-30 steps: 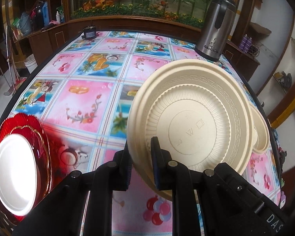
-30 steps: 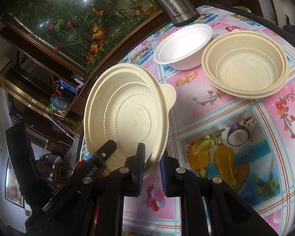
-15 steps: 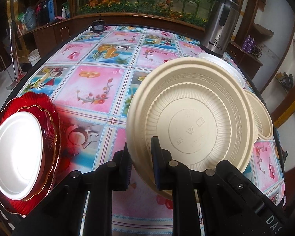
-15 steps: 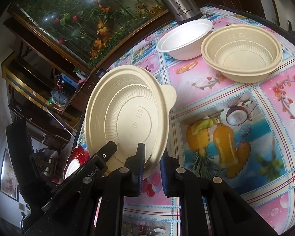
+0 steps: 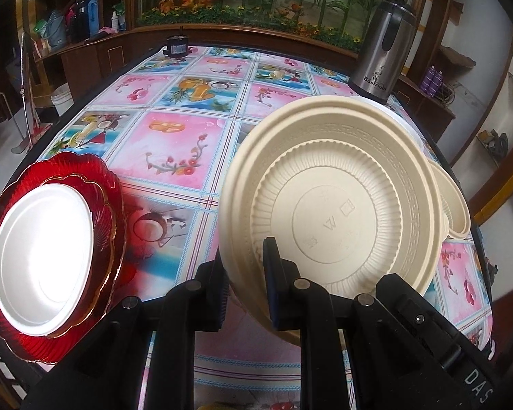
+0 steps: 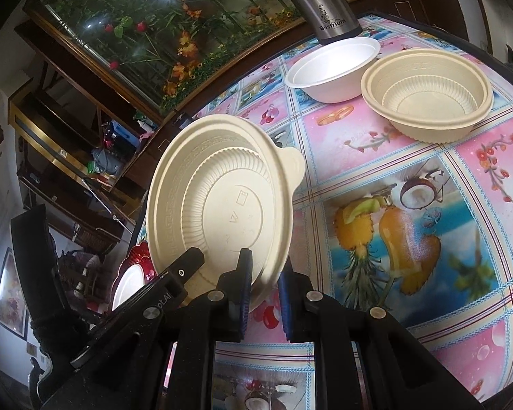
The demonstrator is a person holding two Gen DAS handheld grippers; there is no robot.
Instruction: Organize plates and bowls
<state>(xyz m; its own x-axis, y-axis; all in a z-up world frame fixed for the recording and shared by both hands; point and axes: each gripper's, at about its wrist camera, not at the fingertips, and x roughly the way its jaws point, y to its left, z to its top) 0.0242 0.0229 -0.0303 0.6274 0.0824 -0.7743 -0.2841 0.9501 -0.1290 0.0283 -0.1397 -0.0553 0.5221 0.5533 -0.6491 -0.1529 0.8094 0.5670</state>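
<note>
Above the patterned worktop (image 5: 174, 143), both grippers' jaws stay clenched on one cream ribbed plastic plate (image 5: 328, 212): left gripper (image 5: 244, 290) and right gripper (image 6: 261, 294) pinch its near rim, tilting it upright, likely for carrying toward the red scalloped plate (image 5: 113, 205) stack.

Left claw (image 5: 244, 294) pinches beige plate (image 5: 331, 212) rim (underside showing) beside red plate (image 5: 113, 205).
</note>
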